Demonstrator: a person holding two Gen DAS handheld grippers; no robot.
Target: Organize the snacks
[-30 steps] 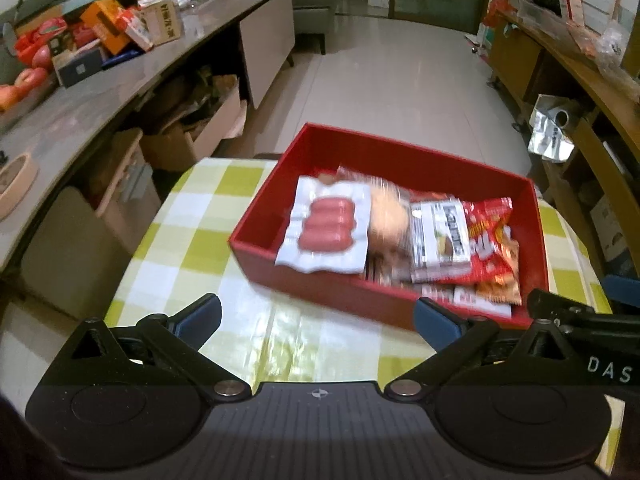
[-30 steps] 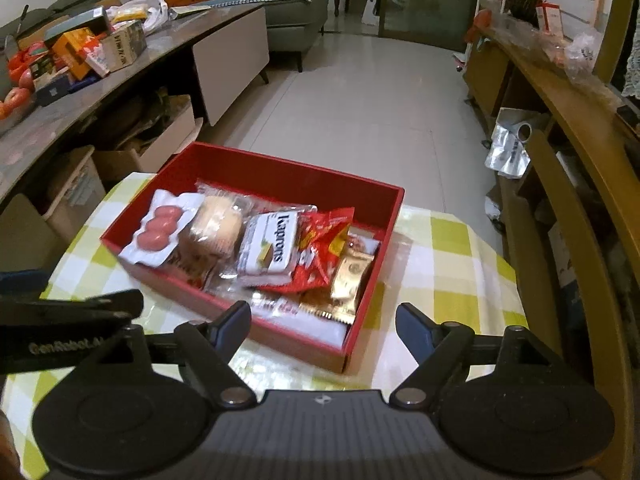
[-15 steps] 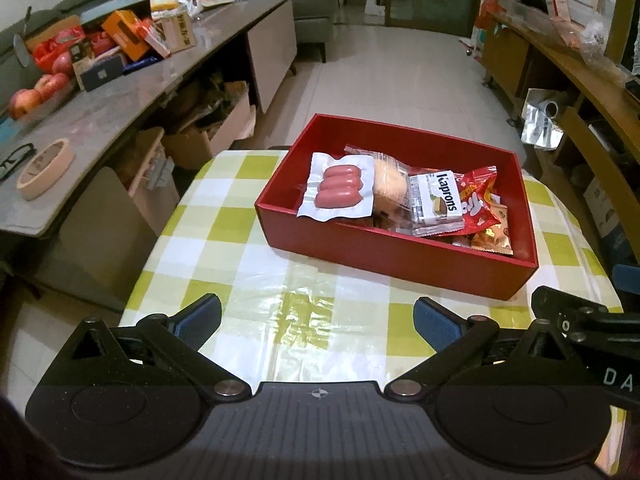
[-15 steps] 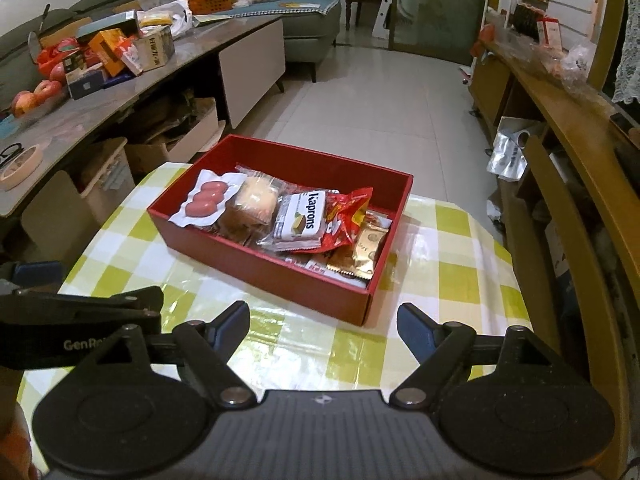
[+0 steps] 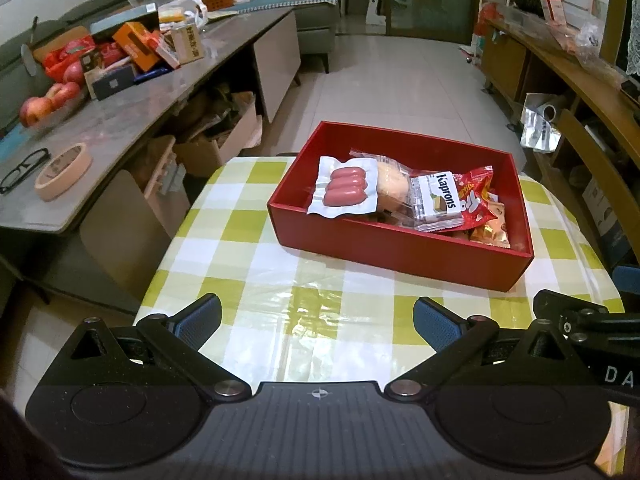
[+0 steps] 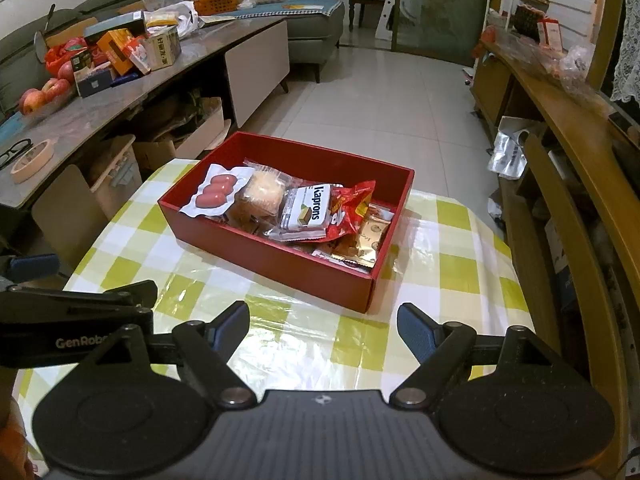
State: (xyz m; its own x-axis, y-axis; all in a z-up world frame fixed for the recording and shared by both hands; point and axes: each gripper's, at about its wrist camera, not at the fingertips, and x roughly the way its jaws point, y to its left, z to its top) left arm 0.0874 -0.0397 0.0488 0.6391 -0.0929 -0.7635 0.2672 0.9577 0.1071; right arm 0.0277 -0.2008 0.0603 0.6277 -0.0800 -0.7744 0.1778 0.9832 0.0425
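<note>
A red box (image 5: 396, 254) (image 6: 280, 262) stands on a table with a green and white checked cloth (image 5: 248, 264) (image 6: 452, 268). Inside it lie several snack packs: a white sausage pack (image 5: 344, 192) (image 6: 214, 194), a bun in clear wrap (image 5: 394, 184) (image 6: 262, 194), a white "Kaprons" wafer pack (image 5: 438, 206) (image 6: 306, 212) and a red crisp bag (image 5: 476, 196) (image 6: 350, 210). My left gripper (image 5: 318, 320) hangs open over the cloth, well short of the box's near wall. My right gripper (image 6: 324, 326) is open too, with nothing between its fingers, near the box's front right corner.
A long grey counter (image 5: 132, 108) at the left carries apples, boxes, glasses and a tape roll. Cardboard boxes sit under it. A wooden shelf unit (image 6: 560, 128) lines the right side. Tiled floor (image 5: 384, 76) lies beyond the table.
Both grippers have drawn back from the box, which now sits farther off and smaller in both views. The snacks in it have not moved. Both stay open.
</note>
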